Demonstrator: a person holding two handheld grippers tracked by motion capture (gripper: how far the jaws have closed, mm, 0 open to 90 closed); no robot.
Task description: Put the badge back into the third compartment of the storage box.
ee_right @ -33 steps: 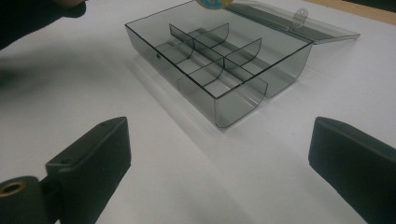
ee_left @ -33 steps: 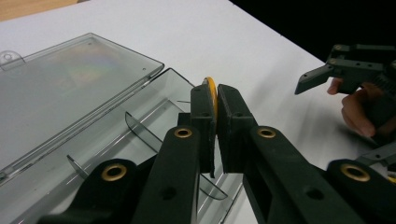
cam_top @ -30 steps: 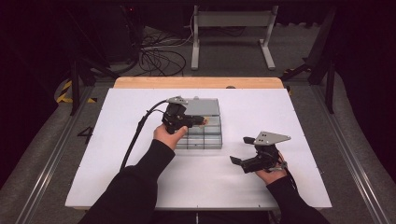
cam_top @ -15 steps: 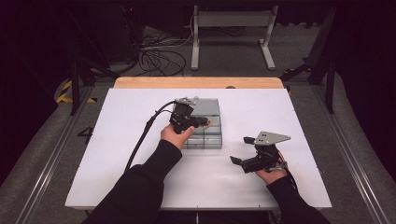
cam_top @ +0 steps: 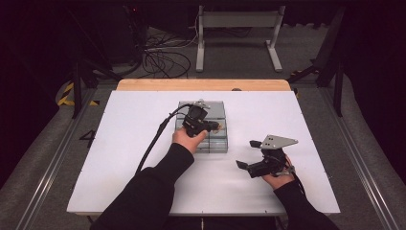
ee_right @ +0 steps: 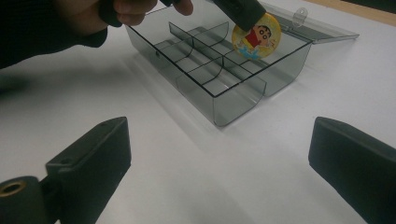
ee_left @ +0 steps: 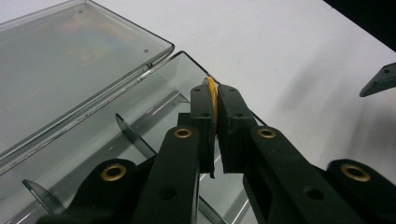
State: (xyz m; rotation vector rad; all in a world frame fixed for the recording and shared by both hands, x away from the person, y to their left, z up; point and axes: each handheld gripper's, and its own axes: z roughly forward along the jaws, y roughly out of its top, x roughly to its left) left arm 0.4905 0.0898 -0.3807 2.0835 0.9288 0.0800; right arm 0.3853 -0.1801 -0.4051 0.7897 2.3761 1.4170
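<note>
A clear grey compartment box [cam_top: 218, 143] lies open at the middle of the white table, its lid [ee_left: 70, 60] folded flat behind it. My left gripper [cam_top: 214, 126] hangs over the box's right side, shut on a round yellow cartoon badge [ee_right: 257, 35], which stands on edge between the pads [ee_left: 211, 91]. The badge hovers just above a far right compartment [ee_right: 275, 65]. My right gripper [cam_top: 246, 154] rests low over the table, right of the box, with its jaws wide open and nothing between them [ee_right: 219, 140].
The box's dividers [ee_right: 201, 60] split it into several compartments, and those in sight look bare. White tabletop [cam_top: 134, 167] spreads on all sides of the box. The table's wooden far edge [cam_top: 201, 85] lies behind the lid. A black cable [cam_top: 153, 143] trails from the left gripper.
The left hand has carried the badge to the right across the box and slightly lower. The right gripper has stayed in place.
</note>
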